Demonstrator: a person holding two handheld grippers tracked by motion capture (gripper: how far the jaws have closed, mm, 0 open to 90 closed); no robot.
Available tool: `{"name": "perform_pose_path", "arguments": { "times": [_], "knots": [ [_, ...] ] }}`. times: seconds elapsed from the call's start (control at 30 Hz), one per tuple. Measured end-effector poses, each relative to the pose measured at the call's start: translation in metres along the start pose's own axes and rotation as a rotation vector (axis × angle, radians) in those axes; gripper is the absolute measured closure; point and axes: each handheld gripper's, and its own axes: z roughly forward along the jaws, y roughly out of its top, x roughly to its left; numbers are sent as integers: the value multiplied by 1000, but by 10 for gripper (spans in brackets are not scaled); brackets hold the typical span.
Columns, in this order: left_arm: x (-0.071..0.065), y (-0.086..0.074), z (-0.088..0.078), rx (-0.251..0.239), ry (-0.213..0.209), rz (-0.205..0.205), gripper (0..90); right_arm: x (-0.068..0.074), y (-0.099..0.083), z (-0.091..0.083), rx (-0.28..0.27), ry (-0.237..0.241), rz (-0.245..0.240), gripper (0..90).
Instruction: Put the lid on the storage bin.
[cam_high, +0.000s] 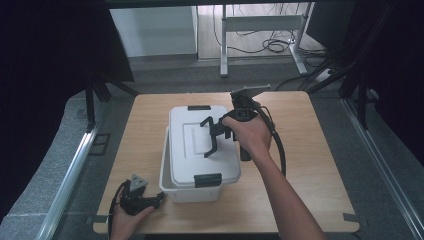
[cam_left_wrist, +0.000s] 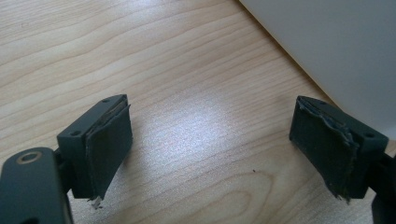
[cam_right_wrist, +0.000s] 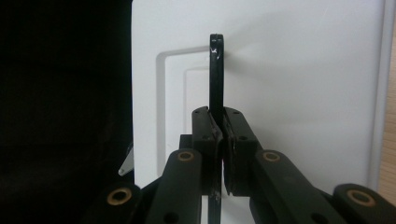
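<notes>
Now your right gripper (cam_high: 212, 145) is squeezed tight on a thin black strip (cam_right_wrist: 215, 74) above the lid (cam_high: 187, 145) of the white box (cam_high: 192, 192) on the table (cam_high: 305, 165). Your left gripper (cam_high: 159, 200) rests by the box's near corner, jaws wide apart, holding nothing.

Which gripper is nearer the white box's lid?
Right. The right gripper is over the white lid, shut on a thin black handle. The left gripper rests open on the table, beside the box's near-left corner.
</notes>
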Motion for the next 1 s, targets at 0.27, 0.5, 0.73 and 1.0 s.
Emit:
{"name": "perform_pose_path", "arguments": {
  "times": [0.27,0.5,0.73,1.0],
  "knots": [
    [0,0,0,-1,-1,0,130,7,0,10,15,-8,10,846],
    [0,0,0,-1,-1,1,129,11,-1,17,25,-22,36,846],
    [0,0,0,0,-4,3,129,15,-2,27,34,-41,59,846],
    [1,0,0,-1,-5,5,129,12,-1,42,43,-52,92,846]
  ]
}}
